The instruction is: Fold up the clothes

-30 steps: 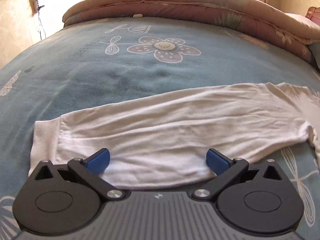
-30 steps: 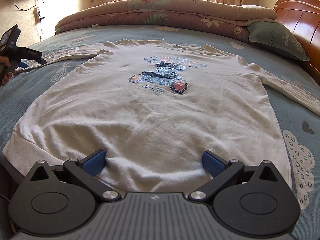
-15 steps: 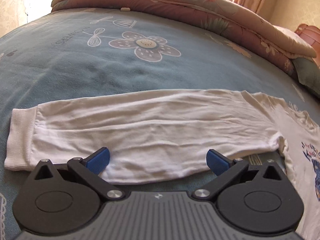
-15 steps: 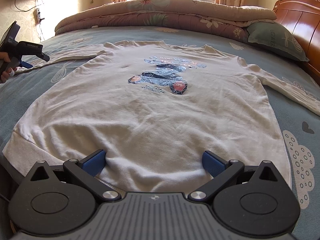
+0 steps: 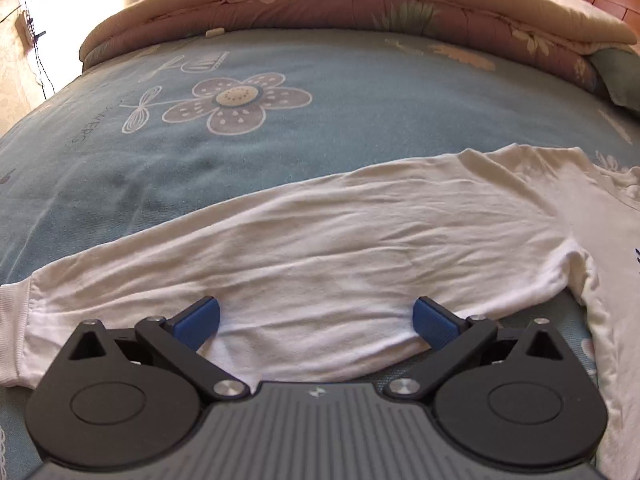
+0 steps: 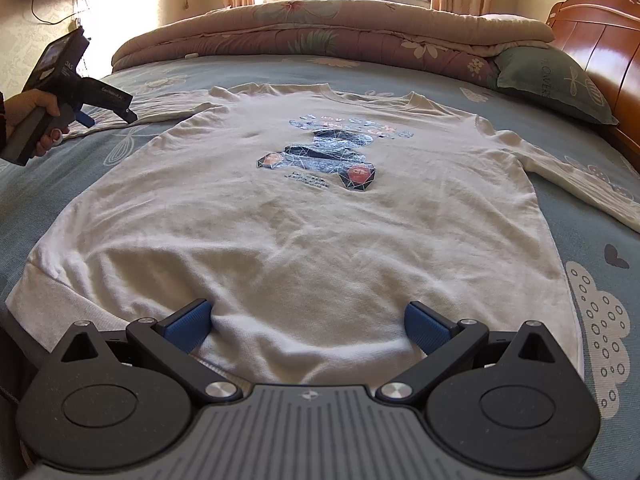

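A white long-sleeved shirt [image 6: 320,216] with a dark printed figure lies flat, face up, on the blue bed cover. My right gripper [image 6: 307,322] is open at the shirt's bottom hem, its blue pads spread over the cloth. In the left wrist view the shirt's left sleeve [image 5: 320,248] stretches across the bed, ribbed cuff [image 5: 14,332] at the far left. My left gripper [image 5: 318,318] is open over the sleeve's near edge, holding nothing. The same left gripper [image 6: 86,114] shows in the right wrist view, held in a hand above the sleeve.
The blue flower-print bed cover [image 5: 280,128] spreads around the shirt. A rolled floral quilt [image 6: 320,36] lies along the far side, with a green pillow [image 6: 556,80] and a wooden headboard [image 6: 600,40] at the right. The other sleeve [image 6: 580,184] runs off right.
The left gripper has shifted back to the left along the sleeve and tilted, so the cuff sits nearer the left edge. The right gripper and the shirt body have stayed still.
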### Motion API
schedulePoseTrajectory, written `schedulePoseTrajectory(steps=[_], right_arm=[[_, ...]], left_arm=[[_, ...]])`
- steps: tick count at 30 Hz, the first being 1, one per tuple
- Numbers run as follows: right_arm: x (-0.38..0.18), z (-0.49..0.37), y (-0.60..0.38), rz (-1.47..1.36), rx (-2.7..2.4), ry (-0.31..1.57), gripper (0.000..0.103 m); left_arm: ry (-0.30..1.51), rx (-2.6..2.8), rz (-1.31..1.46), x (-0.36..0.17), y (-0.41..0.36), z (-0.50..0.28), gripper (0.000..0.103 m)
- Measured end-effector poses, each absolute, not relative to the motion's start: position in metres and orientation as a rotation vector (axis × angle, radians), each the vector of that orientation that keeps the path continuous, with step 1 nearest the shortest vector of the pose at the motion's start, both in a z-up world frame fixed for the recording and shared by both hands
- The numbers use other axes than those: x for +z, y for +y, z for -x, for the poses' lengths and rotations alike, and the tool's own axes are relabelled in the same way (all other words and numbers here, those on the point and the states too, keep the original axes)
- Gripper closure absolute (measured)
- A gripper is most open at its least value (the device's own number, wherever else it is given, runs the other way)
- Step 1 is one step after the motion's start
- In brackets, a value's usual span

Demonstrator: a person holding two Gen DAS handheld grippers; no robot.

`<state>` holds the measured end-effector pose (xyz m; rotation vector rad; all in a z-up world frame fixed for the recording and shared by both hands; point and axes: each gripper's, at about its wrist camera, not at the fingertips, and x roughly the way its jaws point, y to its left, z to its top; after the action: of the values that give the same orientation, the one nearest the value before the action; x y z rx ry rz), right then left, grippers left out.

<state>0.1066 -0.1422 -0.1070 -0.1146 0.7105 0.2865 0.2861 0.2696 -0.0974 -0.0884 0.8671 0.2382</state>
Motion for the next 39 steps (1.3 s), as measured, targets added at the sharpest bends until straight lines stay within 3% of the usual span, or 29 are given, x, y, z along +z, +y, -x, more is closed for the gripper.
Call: schedulePoseTrajectory(steps=[7, 15, 28, 39], right_arm=[[-0.099, -0.115, -0.141, 0.127, 0.298, 0.767, 0.000], [-0.061, -0.098, -0.175, 0.172, 0.234, 0.676, 0.000], [-0.100, -0.097, -0.207, 0.085, 0.301, 0.791, 0.000], [-0.104, -0.093, -0.209, 0.076, 0.282, 0.757, 0.000]], left_arm=[[0.848, 0.196, 0.112, -0.047, 0.248, -0.271, 0.001], [0.810, -0.099, 0.145, -0.001, 0.140, -0.247, 0.001], [0.872, -0.283, 0.090, -0.048, 0.024, -0.163, 0.001], [0.893, -0.240, 0.095, -0.075, 0.019, -0.096, 0.001]])
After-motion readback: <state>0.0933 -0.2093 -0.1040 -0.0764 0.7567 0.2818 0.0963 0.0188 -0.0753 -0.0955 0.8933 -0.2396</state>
